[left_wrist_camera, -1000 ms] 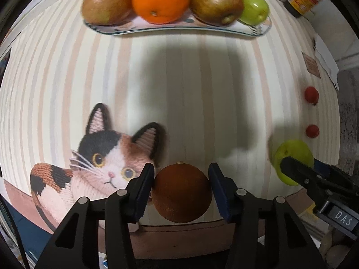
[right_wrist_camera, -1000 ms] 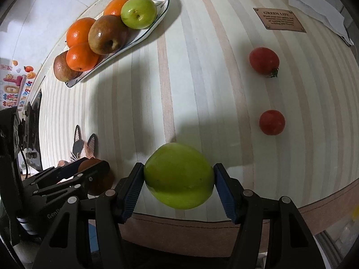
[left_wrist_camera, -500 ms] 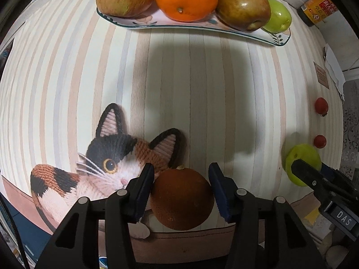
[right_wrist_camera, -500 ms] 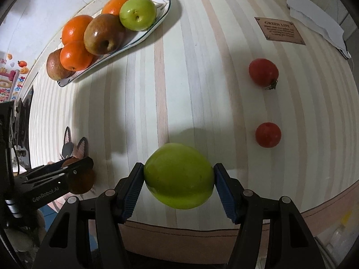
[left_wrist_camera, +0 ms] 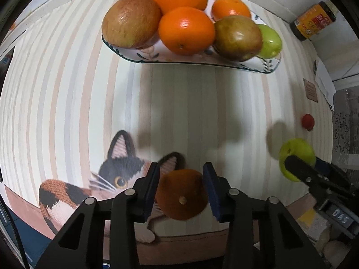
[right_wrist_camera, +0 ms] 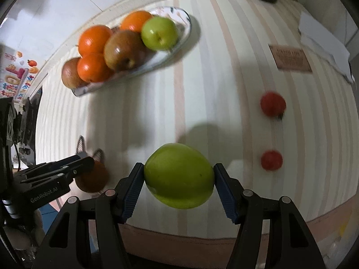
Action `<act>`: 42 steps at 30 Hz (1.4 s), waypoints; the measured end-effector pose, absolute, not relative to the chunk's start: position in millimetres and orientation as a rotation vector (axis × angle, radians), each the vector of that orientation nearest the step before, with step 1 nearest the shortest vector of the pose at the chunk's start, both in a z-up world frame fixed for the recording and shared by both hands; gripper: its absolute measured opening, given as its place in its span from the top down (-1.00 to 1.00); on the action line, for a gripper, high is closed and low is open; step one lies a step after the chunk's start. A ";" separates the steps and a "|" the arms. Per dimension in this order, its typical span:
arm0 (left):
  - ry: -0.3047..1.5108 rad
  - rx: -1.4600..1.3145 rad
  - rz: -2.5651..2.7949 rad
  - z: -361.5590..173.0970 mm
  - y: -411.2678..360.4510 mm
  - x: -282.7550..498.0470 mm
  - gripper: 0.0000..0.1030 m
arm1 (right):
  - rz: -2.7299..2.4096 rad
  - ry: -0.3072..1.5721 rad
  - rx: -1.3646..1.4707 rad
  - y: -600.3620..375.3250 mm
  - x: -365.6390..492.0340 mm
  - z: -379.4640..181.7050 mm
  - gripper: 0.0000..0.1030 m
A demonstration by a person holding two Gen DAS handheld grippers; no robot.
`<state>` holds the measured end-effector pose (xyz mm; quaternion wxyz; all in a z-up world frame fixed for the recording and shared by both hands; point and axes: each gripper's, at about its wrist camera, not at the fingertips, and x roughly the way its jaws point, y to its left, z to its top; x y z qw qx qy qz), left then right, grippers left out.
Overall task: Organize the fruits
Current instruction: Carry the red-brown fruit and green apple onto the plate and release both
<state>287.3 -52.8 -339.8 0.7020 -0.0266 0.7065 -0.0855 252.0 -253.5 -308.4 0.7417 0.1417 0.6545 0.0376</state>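
Left wrist view: left claw (left_wrist_camera: 182, 185) just squeezed narrower, pads now pressed on both flanks of the brown fruit (left_wrist_camera: 181, 194), stem end turned up toward the lens where a second ago the top faced away. Looks lifted clear of the cat-print mat (left_wrist_camera: 89, 188), shadow spread loose on the stripes beneath. Pointing straight down, fingers either side, slid closer toward the plate (left_wrist_camera: 267, 66), which sits larger and nearer than a moment back. Plate already crowded: oranges, two brownish apples, one small green apple.

Right wrist view: right claw (right_wrist_camera: 179, 179) unchanged in spread, clamped at mid-width on the green apple (right_wrist_camera: 178, 176), both blue pads flat against its sides. Apple carried above the desk (right_wrist_camera: 224, 71), shadow well ahead on the cloth. Tilted steeply down, not quite vertical, and rising, with the scene gone blurry from motion. Two red tomatoes (right_wrist_camera: 272, 104) left off to the right on the stripes, well apart from the plate.

Read so far: both fruits secured, both headed plate-ward; free room only near the plate's ends, so careful placing likely needed.
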 end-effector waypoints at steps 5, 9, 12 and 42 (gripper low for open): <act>1.661 -0.097 -0.239 -357.5 -44.0 295.7 0.21 | 0.092 1.435 0.325 -250.8 263.4 -305.0 -0.27; 1.704 -0.166 -0.253 -361.8 -33.1 296.6 0.21 | 0.091 1.443 0.344 -251.6 263.5 -306.0 -0.27; 1.688 -0.227 -0.271 -350.7 -19.0 297.7 0.20 | 0.084 1.453 0.364 -252.0 262.6 -311.2 -0.27; 1.467 -0.157 -0.277 -256.8 -24.2 315.9 0.00 | 0.074 1.377 0.425 -258.5 280.7 -286.4 -0.27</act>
